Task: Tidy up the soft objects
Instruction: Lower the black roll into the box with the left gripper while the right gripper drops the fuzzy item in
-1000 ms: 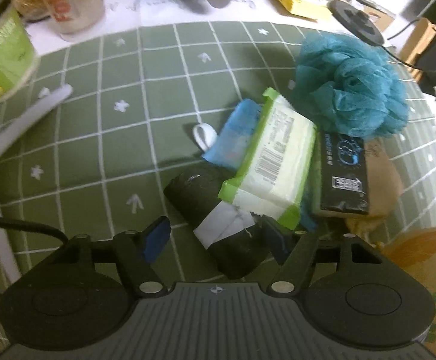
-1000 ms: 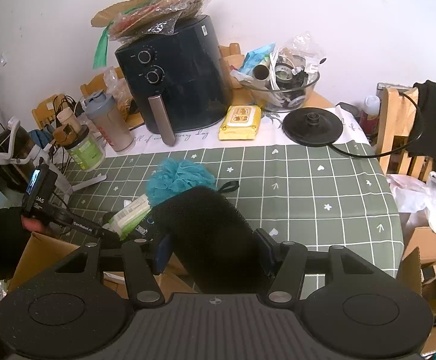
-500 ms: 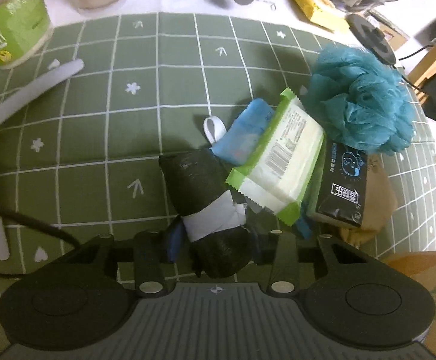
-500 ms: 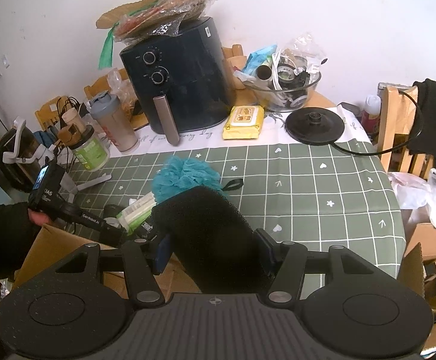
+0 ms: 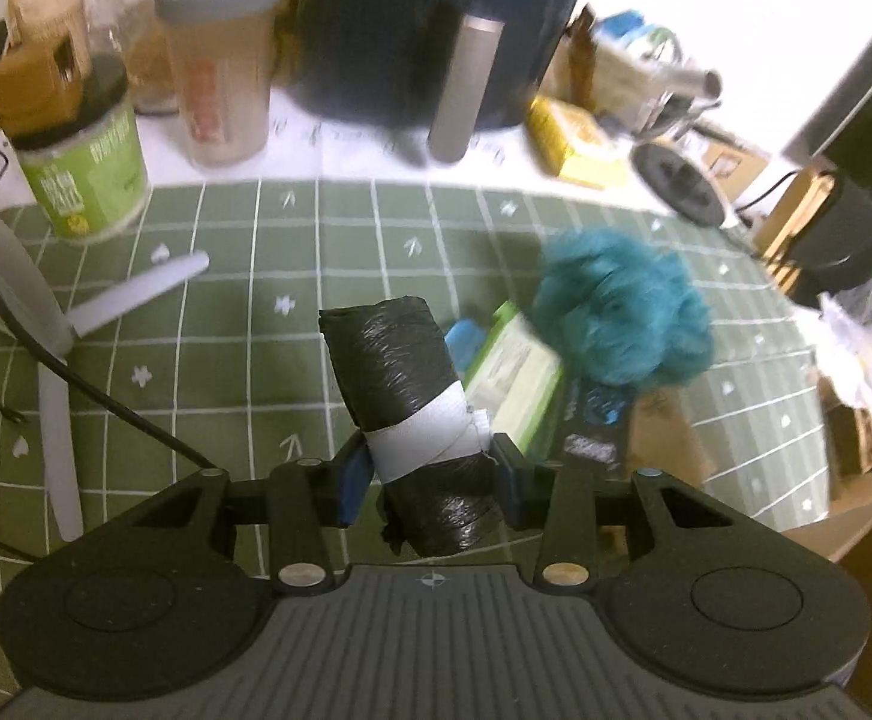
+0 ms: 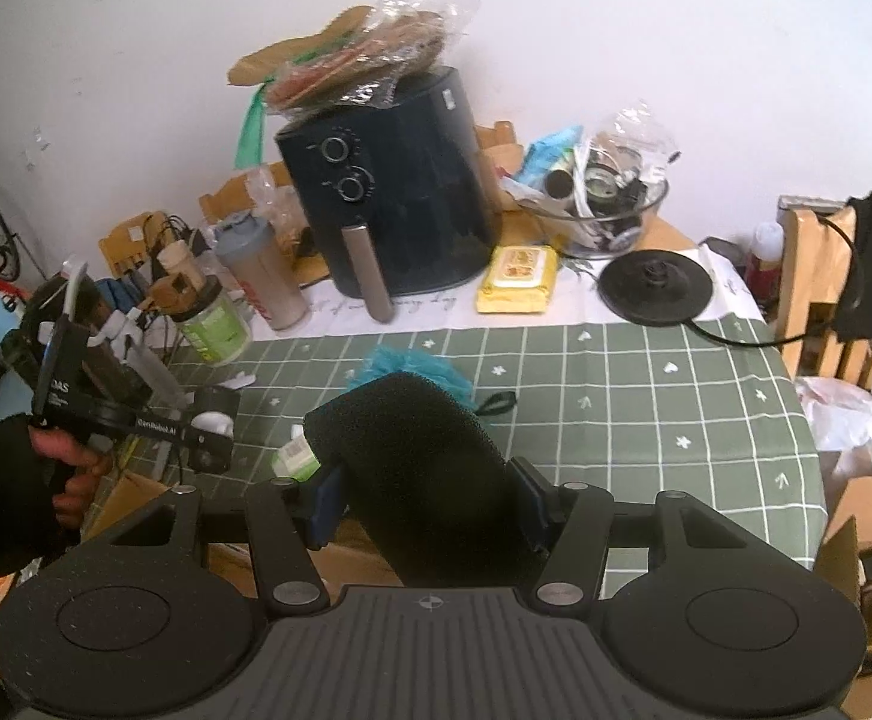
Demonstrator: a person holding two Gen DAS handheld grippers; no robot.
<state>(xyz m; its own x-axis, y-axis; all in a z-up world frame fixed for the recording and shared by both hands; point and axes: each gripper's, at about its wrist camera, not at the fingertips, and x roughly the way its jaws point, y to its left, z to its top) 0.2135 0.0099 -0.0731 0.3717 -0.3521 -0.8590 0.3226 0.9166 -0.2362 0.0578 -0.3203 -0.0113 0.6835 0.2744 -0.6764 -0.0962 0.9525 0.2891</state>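
My left gripper (image 5: 430,477) is shut on a roll of black plastic bags (image 5: 403,378) with a white band, held up above the green checked tablecloth (image 5: 226,312). Behind it lie a green-edged wipes pack (image 5: 517,372), a blue item (image 5: 463,336), a teal bath pouf (image 5: 625,315) and a black packet (image 5: 595,420). My right gripper (image 6: 427,495) is shut on a black foam sponge (image 6: 418,456), held above the table's front edge. The left gripper also shows in the right wrist view (image 6: 211,429), with the roll in it.
A black air fryer (image 6: 388,198), a shaker bottle (image 6: 265,276), a green jar (image 6: 214,324), a yellow wipes pack (image 6: 517,279), a kettle base (image 6: 655,285) and a glass bowl (image 6: 610,216) line the back. A cardboard box (image 5: 844,546) stands at the front right.
My left gripper closed on the roll of black bags and lifted it off the tablecloth, tilting up. The right gripper holds the sponge as before, shifted slightly.
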